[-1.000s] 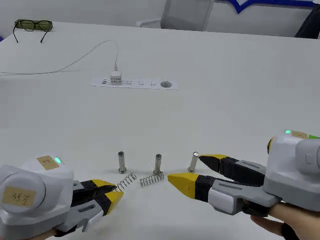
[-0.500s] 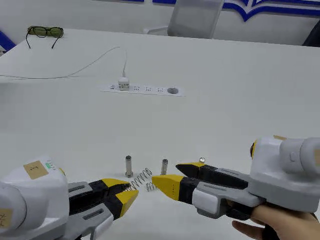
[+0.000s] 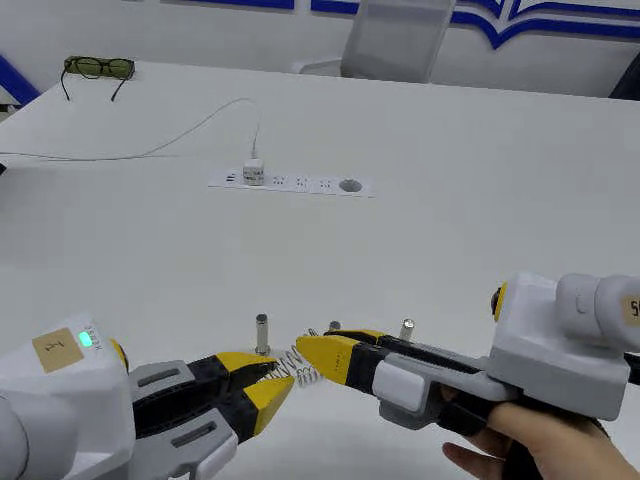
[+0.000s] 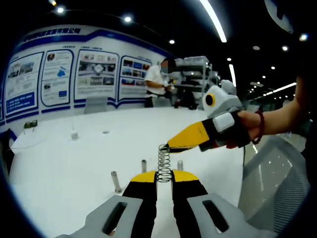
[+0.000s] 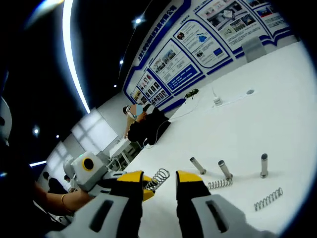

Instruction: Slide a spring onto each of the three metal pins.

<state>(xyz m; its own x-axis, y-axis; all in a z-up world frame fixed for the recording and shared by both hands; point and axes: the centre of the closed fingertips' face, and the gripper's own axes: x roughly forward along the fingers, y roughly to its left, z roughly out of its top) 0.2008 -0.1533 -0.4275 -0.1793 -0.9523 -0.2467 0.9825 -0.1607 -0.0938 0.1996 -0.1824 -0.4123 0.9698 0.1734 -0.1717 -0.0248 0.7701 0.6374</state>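
Note:
Three short metal pins stand upright in a row on the white table: left pin [image 3: 262, 333], middle pin [image 3: 334, 326], right pin [image 3: 407, 328]. My left gripper [image 3: 274, 386] [image 4: 163, 174] is shut on one end of a spring [image 4: 163, 159] [image 3: 296, 363], holding it off the table in front of the pins. My right gripper [image 3: 318, 348] [image 5: 161, 179] is open, and its yellow tips sit at the spring's free end [image 5: 157, 177]. Two more springs lie flat by the pins, one [image 5: 219, 184] near the middle pin [image 5: 224, 169], the other [image 5: 268, 199] closer to me.
A white power strip [image 3: 290, 183] with a plugged-in cable lies mid-table. Sunglasses [image 3: 95, 68] rest at the far left corner, and a chair [image 3: 395, 38] stands behind the table. People stand in the background [image 4: 157, 84].
My left gripper has picked a spring up off the table beside the pins. My right gripper has moved left until its tips meet the spring's free end. The head camera has shifted.

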